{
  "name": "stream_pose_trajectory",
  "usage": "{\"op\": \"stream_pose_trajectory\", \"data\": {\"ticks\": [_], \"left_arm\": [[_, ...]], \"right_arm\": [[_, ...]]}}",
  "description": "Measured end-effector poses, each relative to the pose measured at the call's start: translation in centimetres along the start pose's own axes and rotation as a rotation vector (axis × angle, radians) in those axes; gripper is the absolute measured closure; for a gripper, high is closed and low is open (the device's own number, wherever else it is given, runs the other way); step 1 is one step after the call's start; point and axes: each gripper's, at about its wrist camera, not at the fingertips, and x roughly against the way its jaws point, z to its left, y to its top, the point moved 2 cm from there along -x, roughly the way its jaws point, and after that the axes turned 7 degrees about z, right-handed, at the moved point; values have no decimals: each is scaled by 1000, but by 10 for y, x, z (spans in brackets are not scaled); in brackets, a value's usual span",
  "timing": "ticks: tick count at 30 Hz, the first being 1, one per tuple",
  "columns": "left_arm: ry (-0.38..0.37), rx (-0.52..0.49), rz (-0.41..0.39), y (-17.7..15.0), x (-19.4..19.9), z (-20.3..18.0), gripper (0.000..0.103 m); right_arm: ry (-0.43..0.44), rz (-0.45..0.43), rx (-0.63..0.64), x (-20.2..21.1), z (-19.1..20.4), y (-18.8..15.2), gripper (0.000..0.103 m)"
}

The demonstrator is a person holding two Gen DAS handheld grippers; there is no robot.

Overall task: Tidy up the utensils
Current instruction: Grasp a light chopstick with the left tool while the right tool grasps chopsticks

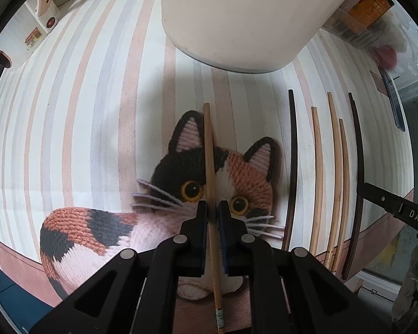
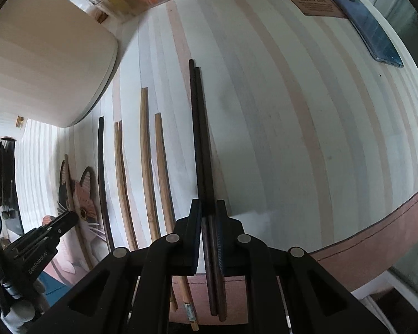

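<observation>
So both grippers are loaded. The left gripper (image 1: 213, 208) is clamped on one light chopstick (image 1: 209, 150), and the right gripper (image 2: 209, 208) is pinching a dark pair (image 2: 199, 128). Everything runs near-to-far, parallel to the loose sticks (image 2: 147, 161) lying on the bench (image 2: 306, 139) between them. The holder (image 1: 237, 19) sits far, just ahead of the left gripper, so I'd guess that one goes first.
</observation>
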Motion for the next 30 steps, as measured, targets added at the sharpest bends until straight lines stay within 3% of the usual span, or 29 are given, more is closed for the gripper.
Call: {"op": "stream_pose_trajectory", "data": {"ticks": [5,7,11,16,18,21,25,30], "left_arm": [[-22,11,1,9,5,3,95],[-34,16,2,10,6,5,93],[-76,4,4,11,7,1,73],[12,-56,-4,11,5,-11,77],[26,-50,-12,11,5,-7,99],[-28,-4,-12,11,6,5,99],[-4,15,-17,7,7,22,99],[-26,44,-15,3,8,37,98]], "right_arm": [[53,8,-54,2,-10,-2,93],[111,10,-71,8,-14,-3,93],[151,27,-7,14,5,-6,92],[40,43,45,-1,28,-8,92],[-40,26,73,-6,35,-11,92],[-97,15,99,-17,44,-20,95],[-158,1,128,-26,55,-29,96],[-158,17,97,-29,43,-35,96]]}}
